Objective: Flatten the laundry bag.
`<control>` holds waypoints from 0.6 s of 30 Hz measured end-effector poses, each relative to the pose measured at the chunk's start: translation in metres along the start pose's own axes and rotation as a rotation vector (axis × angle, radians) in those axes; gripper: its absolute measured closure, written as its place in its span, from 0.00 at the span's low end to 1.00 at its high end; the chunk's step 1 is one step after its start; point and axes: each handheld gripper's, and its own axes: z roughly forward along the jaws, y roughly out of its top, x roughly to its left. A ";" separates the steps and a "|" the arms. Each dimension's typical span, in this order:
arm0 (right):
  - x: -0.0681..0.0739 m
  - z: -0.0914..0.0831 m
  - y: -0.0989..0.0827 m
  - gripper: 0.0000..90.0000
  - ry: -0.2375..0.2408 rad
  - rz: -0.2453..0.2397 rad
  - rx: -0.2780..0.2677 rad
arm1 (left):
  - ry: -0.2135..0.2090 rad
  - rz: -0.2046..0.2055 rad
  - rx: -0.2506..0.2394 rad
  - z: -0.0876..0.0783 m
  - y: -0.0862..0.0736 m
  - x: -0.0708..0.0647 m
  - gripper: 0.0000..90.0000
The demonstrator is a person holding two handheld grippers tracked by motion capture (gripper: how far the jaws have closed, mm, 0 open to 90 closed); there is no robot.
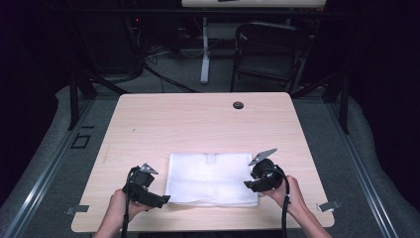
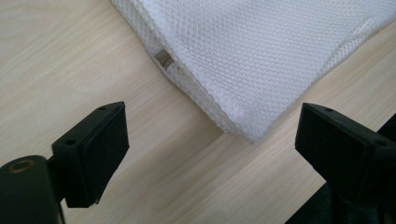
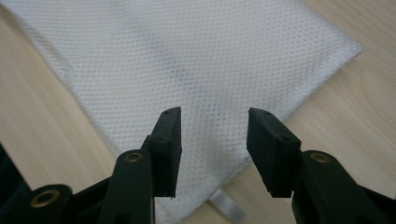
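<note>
1. High view: one white mesh bag [image 1: 212, 179] lies flat on the near half of one light wooden table [image 1: 198, 119], folded into a rectangle, its long edges running left to right.
2. Two tongs are in hand, one at each near corner of the bag. The left tongs [image 1: 163, 199] sit at the near left corner; the right tongs [image 1: 249, 184] sit over the right edge.
3. Two forearms come in from the bottom edge, one hand [image 1: 119, 206] on each tool.
4. One dark round hole [image 1: 238, 105] is set in the table near its far edge.
5. One dark folding chair [image 1: 270, 52] stands on the floor beyond the table.
6. Left gripper view: the left tongs [image 2: 212, 140] stand wide, nothing between the two black pads [image 2: 105, 140]. One corner of the bag [image 2: 261, 56] points toward the gap and stops short of it, lying on bare table [image 2: 60, 60]. One small metal zipper pull [image 2: 163, 58] shows at the bag's edge.
7. Right gripper view: the right tongs [image 3: 214, 149] are partly apart, and the two pads [image 3: 169, 144] hover above the bag [image 3: 187, 60] without pinching it. Whether they brush the mesh I cannot tell.
8. One grey tab [image 3: 226, 207] pokes out from under the bag's near edge, between the two jaws.
</note>
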 end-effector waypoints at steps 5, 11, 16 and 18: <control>0.022 -0.003 -0.004 0.58 0.028 -0.066 0.003 | 0.016 0.005 -0.075 0.000 0.006 -0.003 0.04; 0.040 0.015 -0.005 0.63 0.064 -0.131 0.062 | -0.021 0.007 -0.135 0.009 0.019 -0.003 0.02; 0.046 0.026 -0.004 0.68 0.075 -0.170 0.085 | -0.044 0.048 -0.149 0.023 0.035 -0.012 0.00; 0.047 0.029 -0.004 0.69 0.090 -0.170 0.078 | -0.047 0.062 -0.155 0.026 0.040 -0.015 0.00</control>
